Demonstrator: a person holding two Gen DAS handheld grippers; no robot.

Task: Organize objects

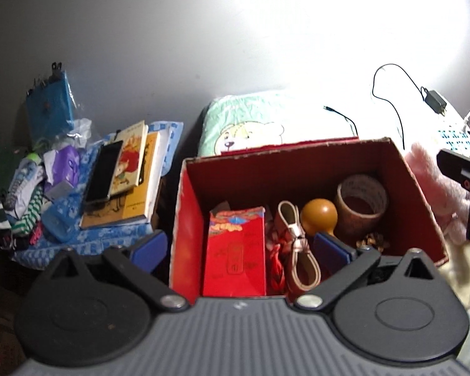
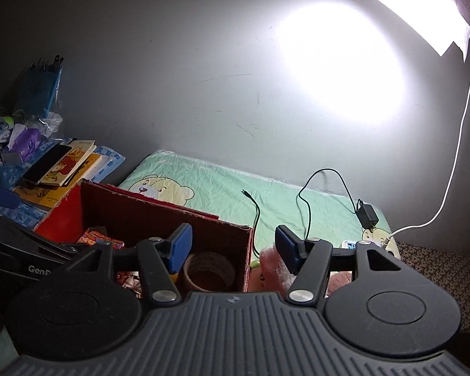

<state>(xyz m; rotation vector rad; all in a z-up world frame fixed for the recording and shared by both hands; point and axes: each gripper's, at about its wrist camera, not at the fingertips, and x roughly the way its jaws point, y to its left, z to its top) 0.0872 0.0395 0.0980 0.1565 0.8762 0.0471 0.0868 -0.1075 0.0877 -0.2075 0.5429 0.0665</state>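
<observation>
An open red cardboard box sits on a bed. It holds a red packet, a coiled pale cable, an orange-brown ball and a roll of brown tape. My left gripper is open and empty, straddling the box's near left wall. My right gripper is open and empty above the box's right wall, between the tape roll and a pink plush toy. The plush also shows in the left wrist view.
Books with a black phone on top are stacked left of the box, beside clothes and a purple pack. A green bear-print sheet covers the bed. A black charger and cable and a white cord lie at right, by the wall.
</observation>
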